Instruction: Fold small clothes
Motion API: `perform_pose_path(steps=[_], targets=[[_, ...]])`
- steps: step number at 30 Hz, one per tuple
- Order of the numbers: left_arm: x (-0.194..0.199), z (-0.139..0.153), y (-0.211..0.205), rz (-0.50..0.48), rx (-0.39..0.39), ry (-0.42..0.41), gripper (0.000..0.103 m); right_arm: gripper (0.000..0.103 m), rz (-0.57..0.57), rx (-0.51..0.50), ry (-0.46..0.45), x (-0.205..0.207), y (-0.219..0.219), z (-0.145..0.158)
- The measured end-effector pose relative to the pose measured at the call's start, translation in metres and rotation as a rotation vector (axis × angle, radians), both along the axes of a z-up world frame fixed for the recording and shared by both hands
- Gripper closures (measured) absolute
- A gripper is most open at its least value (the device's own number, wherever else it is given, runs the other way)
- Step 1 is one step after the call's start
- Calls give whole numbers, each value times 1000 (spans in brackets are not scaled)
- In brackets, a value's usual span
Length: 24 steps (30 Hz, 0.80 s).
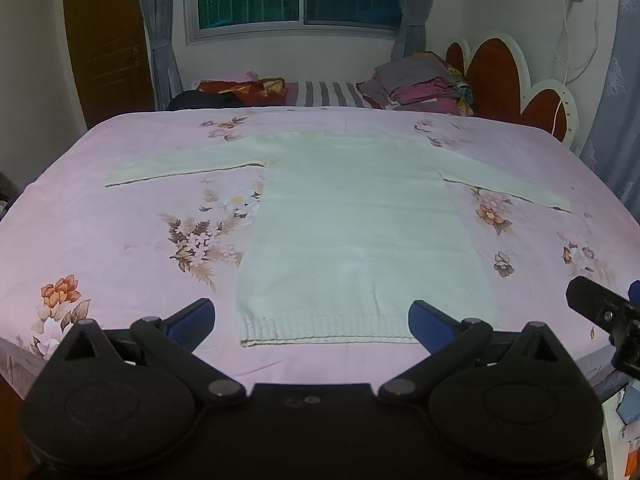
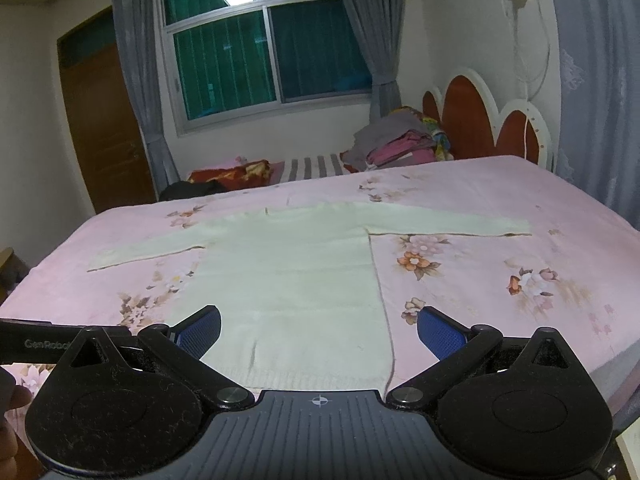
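A pale mint long-sleeved sweater (image 1: 356,220) lies flat on the pink floral bedspread (image 1: 120,220), both sleeves spread out to the sides and its ribbed hem toward me. My left gripper (image 1: 312,322) is open and empty, hovering over the hem. In the right wrist view the sweater (image 2: 296,276) lies flat too; my right gripper (image 2: 320,332) is open and empty above its lower right part. The right gripper's finger shows at the right edge of the left wrist view (image 1: 600,308).
A pile of folded clothes (image 1: 424,84) and a red blanket (image 1: 244,90) lie at the far side, by a striped sheet (image 1: 328,94). A red and white headboard (image 1: 516,84) stands at right. A window with grey curtains and a wooden door are behind.
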<state>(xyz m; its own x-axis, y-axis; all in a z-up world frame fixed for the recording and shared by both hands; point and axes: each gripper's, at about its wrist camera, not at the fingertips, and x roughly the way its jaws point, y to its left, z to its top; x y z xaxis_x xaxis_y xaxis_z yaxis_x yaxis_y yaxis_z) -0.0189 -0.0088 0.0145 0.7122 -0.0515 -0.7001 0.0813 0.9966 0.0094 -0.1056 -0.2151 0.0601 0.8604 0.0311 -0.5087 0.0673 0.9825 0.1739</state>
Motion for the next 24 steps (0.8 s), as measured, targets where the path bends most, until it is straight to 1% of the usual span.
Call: perform_pose_path(steps=[14, 24], targets=[[1, 1, -3, 3, -3, -1, 0, 0, -4, 4, 2, 1, -2, 0], [12, -4, 0, 10, 3, 12, 0, 0, -10, 6, 6, 2, -3, -2]])
